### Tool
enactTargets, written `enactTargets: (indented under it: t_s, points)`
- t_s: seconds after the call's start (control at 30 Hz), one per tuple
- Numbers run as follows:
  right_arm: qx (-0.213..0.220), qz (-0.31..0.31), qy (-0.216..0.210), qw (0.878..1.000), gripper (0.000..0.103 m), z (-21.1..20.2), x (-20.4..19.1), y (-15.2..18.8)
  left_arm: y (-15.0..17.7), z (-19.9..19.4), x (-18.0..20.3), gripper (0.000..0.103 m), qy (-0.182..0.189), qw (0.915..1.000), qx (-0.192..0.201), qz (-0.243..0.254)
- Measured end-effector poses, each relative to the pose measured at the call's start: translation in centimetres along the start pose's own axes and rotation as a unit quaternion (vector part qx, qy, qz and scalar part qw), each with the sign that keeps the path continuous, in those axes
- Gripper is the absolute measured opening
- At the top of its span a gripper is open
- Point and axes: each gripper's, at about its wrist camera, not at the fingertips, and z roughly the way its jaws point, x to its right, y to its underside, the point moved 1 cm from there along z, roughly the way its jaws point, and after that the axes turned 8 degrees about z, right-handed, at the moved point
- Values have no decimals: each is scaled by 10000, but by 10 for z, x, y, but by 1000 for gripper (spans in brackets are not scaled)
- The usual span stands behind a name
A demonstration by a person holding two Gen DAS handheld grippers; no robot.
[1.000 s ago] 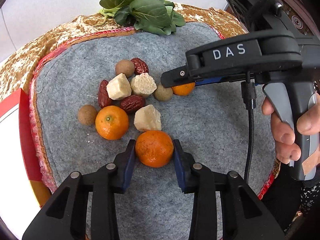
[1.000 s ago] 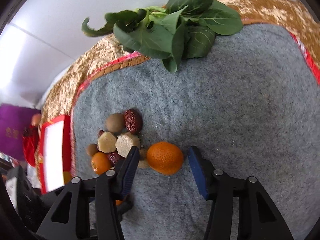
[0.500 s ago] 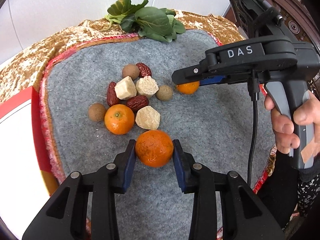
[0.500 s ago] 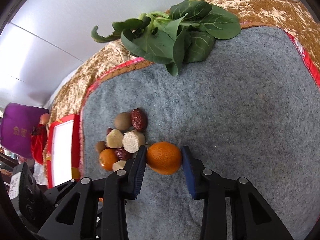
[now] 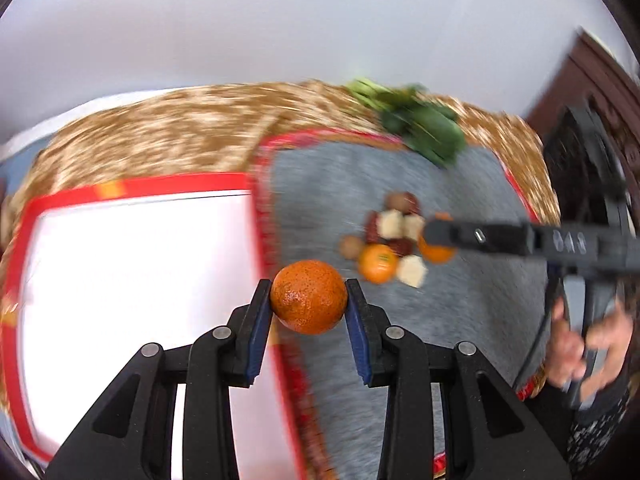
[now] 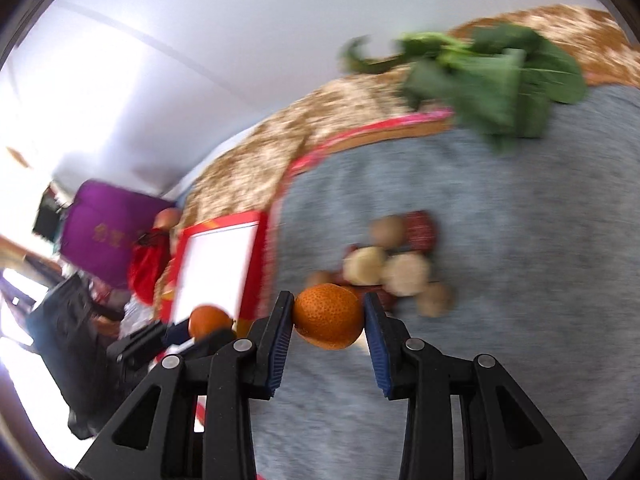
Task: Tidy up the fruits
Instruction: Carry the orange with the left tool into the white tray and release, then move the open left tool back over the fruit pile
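Observation:
My left gripper (image 5: 308, 300) is shut on a speckled mandarin (image 5: 309, 297) and holds it in the air over the edge between the grey felt mat (image 5: 472, 320) and a red-rimmed white tray (image 5: 136, 280). My right gripper (image 6: 329, 316) is shut on a second mandarin (image 6: 328, 316), lifted above the mat (image 6: 500, 320). It also shows in the left wrist view (image 5: 438, 246). A third mandarin (image 5: 377, 263) lies on the mat among red dates, beige cubes and brown round fruits (image 6: 394, 264). The left gripper's mandarin shows in the right wrist view (image 6: 210, 321).
Leafy greens (image 5: 420, 128) lie at the mat's far edge, also in the right wrist view (image 6: 492, 76). A gold patterned cloth (image 5: 180, 136) lies under mat and tray. A purple box (image 6: 104, 228) and red bag stand beyond the tray (image 6: 216, 268). Dark wooden furniture (image 5: 596, 92) is at right.
Both grippers have lifted their mandarins off the mat. The left one has swung left toward the tray. The right one closed on its mandarin and is moving left; both views are blurred.

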Motion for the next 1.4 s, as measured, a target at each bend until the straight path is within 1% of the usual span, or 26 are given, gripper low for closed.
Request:
enactTargets:
  t_s: [0.07, 0.1, 0.13, 0.23, 0.27, 0.4, 0.53, 0.63, 0.87, 1.0, 1.1, 1.17, 1.2, 1.27, 1.33, 1.4]
  points:
    - [-43, -283, -169, 9994, 36, 9, -20, 7, 9, -12, -21, 33, -148, 9995, 40, -284]
    - [-58, -396, -225, 9989, 36, 12, -28, 10, 10, -10, -26, 33, -177, 9990, 42, -404]
    - [-92, -550, -313, 9980, 36, 19, -42, 17, 16, -12, -36, 33, -211, 9982, 13, -565]
    - [-186, -893, -561, 9943, 36, 32, -67, 31, 32, -14, -52, 33, -382, 9959, -116, -808]
    - [-246, -1041, -624, 9923, 36, 38, -77, 37, 37, -14, -57, 33, -382, 9953, -162, -870]
    - [-509, -1419, -658, 9864, 36, 62, -101, 58, 51, -12, -65, 33, -480, 9940, -322, -933]
    - [-691, -1652, -555, 9823, 36, 80, -112, 75, 58, -10, -73, 33, -580, 9926, -457, -961]
    - [-753, -1775, -462, 9802, 36, 85, -115, 82, 61, -7, -78, 33, -619, 9918, -526, -991]
    - [-858, -1918, -217, 9774, 36, 98, -116, 87, 67, -1, -83, 33, -821, 9890, -703, -1008]
    - [-869, -1903, -236, 9776, 39, 96, -118, 88, 68, 0, -85, 33, -867, 9874, -751, -1087]
    - [-849, -1878, -244, 9782, 39, 91, -118, 87, 65, -2, -86, 35, -1099, 9854, -730, -1073]
    - [-824, -1827, -299, 9792, 39, 86, -117, 86, 62, -5, -88, 40, -1210, 9842, -646, -1116]
    - [-820, -1808, -317, 9796, 39, 83, -116, 85, 61, -6, -88, 42, -1178, 9847, -590, -1144]
    - [-788, -1685, -404, 9817, 40, 74, -113, 78, 56, -11, -87, 49, -1102, 9857, -417, -1208]
    - [-642, -1530, -468, 9850, 41, 58, -106, 66, 50, -15, -82, 50, -1105, 9866, -258, -1175]
    - [-479, -1346, -535, 9883, 45, 42, -96, 53, 44, -18, -75, 53, -1137, 9877, -112, -1070]
